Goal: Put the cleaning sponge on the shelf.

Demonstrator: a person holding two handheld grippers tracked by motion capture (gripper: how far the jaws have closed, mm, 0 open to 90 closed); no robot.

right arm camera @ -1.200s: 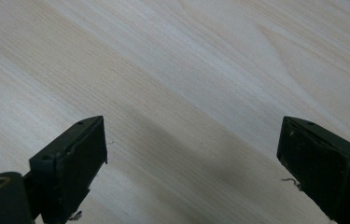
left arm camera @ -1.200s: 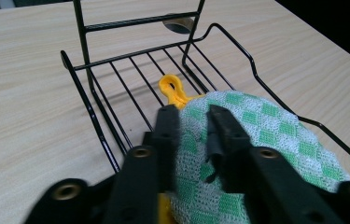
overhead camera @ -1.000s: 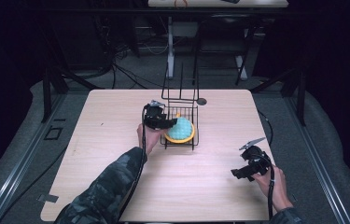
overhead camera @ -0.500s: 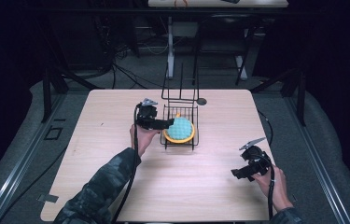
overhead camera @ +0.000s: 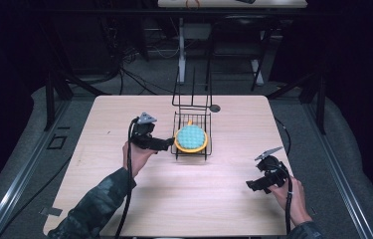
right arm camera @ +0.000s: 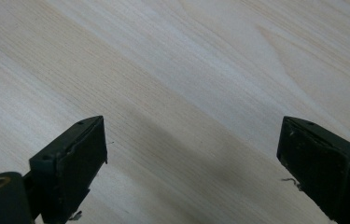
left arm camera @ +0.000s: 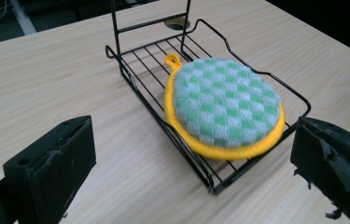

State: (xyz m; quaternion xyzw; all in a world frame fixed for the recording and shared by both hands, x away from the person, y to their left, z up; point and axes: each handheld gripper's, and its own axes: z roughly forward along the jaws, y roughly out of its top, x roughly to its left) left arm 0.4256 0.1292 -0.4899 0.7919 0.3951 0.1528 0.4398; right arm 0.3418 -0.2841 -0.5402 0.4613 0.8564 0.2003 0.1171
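A round green-checked pad with a yellow rim lies in the black wire rack at mid-table, apparently already placed. The left gripper, jaws spread and empty, hangs just beside the rack. The right gripper (also agape, holding nothing) hovers well apart over bare table. Nothing blocks the rack.

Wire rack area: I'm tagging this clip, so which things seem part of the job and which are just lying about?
Likely in the job:
- round green-checked pad with yellow rim, lying in the black wire rack
- left tongs, open, beside the rack

Just about:
- right tongs, open over bare table
- floor cables
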